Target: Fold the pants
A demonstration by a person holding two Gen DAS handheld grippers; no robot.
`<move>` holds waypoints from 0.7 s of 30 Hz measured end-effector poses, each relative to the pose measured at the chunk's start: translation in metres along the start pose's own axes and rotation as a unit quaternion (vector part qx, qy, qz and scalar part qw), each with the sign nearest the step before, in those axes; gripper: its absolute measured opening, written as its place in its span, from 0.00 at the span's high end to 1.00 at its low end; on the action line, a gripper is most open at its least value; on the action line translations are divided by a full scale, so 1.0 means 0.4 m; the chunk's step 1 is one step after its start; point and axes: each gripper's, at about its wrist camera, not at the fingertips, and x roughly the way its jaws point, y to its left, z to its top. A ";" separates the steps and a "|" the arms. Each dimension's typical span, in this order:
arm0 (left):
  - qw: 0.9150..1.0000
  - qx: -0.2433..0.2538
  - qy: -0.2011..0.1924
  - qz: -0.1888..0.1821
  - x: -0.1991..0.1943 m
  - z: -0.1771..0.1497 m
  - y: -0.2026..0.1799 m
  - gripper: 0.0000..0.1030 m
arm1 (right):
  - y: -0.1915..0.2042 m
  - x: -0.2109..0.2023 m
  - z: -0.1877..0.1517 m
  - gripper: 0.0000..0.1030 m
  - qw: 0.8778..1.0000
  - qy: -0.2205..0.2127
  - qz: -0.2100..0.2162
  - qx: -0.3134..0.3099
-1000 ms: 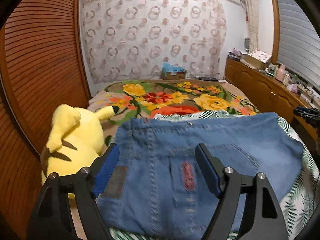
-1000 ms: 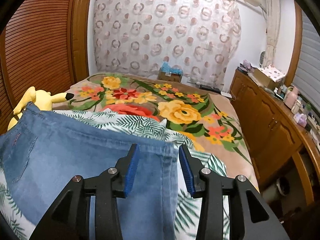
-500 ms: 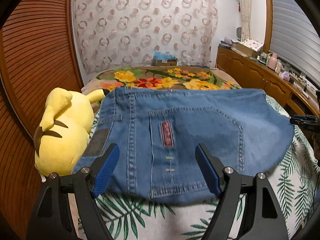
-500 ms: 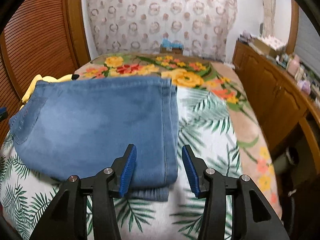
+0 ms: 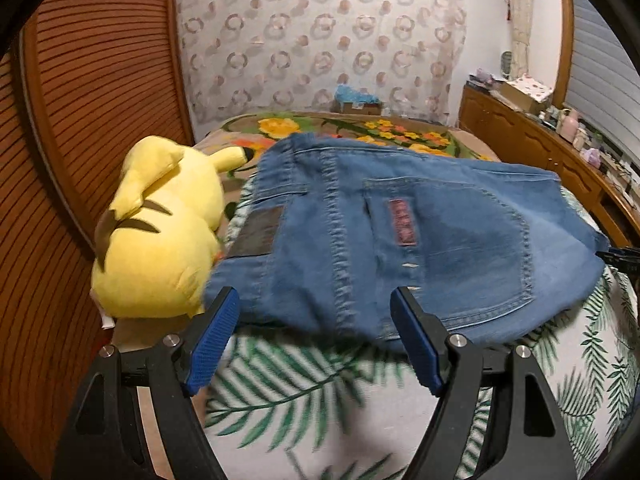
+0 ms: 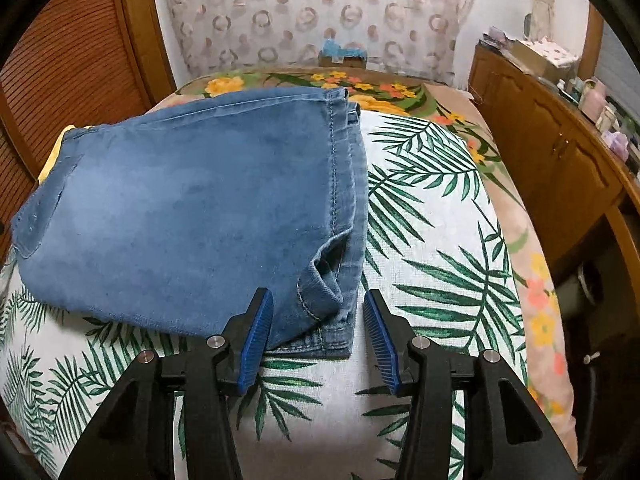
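The blue denim pants (image 5: 400, 240) lie folded into a compact stack on the palm-leaf sheet (image 5: 320, 400), back pocket and waistband up. They also show in the right wrist view (image 6: 192, 216), with the hem ends layered at their right edge. My left gripper (image 5: 314, 332) is open and empty, just short of the waistband end. My right gripper (image 6: 318, 332) is open and empty, its fingertips either side of the near hem corner without holding it.
A yellow plush toy (image 5: 160, 232) lies against the pants' left end beside the slatted wooden wall (image 5: 80, 120). A floral blanket (image 6: 360, 84) covers the far bed. A wooden cabinet (image 6: 560, 152) with small items runs along the right.
Both grippers have pulled back toward me from over the pants, which now lie flat and folded on the sheet. Both grippers stayed open.
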 end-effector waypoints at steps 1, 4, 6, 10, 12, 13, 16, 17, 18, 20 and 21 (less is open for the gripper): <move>1.000 -0.003 0.001 0.003 -0.001 -0.002 0.012 0.23 | 0.002 -0.001 -0.002 0.52 1.000 -0.001 0.000 -0.003; 1.000 -0.012 0.009 0.001 0.006 -0.006 0.039 0.29 | 0.016 -0.007 -0.021 0.60 1.000 -0.010 0.000 -0.024; 1.000 -0.016 0.016 0.000 0.014 -0.008 0.050 0.34 | 0.014 -0.007 -0.026 0.64 1.000 -0.011 0.009 -0.023; 0.999 -0.035 0.032 0.004 0.046 -0.007 0.068 0.39 | 0.016 -0.009 -0.037 0.71 0.999 -0.013 0.014 -0.029; 0.998 -0.044 0.045 0.011 0.070 -0.005 0.080 0.39 | 0.016 -0.007 -0.040 0.72 0.999 -0.015 0.013 -0.031; 0.997 -0.048 0.058 0.024 0.087 -0.005 0.085 0.39 | 0.017 -0.007 -0.040 0.73 0.999 -0.015 0.014 -0.031; 0.995 -0.055 0.082 0.027 0.129 -0.009 0.098 0.39 | 0.015 -0.007 -0.043 0.74 0.999 -0.017 0.016 -0.031; 0.995 -0.058 0.082 0.023 0.131 -0.009 0.102 0.39 | 0.014 -0.007 -0.045 0.74 0.999 -0.018 0.017 -0.031; 0.995 -0.060 0.081 0.021 0.132 -0.008 0.106 0.39 | 0.014 -0.007 -0.048 0.74 0.999 -0.018 0.018 -0.031; 0.994 -0.065 0.082 0.018 0.134 -0.005 0.111 0.38 | 0.013 -0.005 -0.049 0.75 0.999 -0.020 0.018 -0.032; 0.994 -0.068 0.082 0.016 0.136 -0.003 0.114 0.37 | 0.012 -0.003 -0.051 0.75 0.999 -0.021 0.019 -0.033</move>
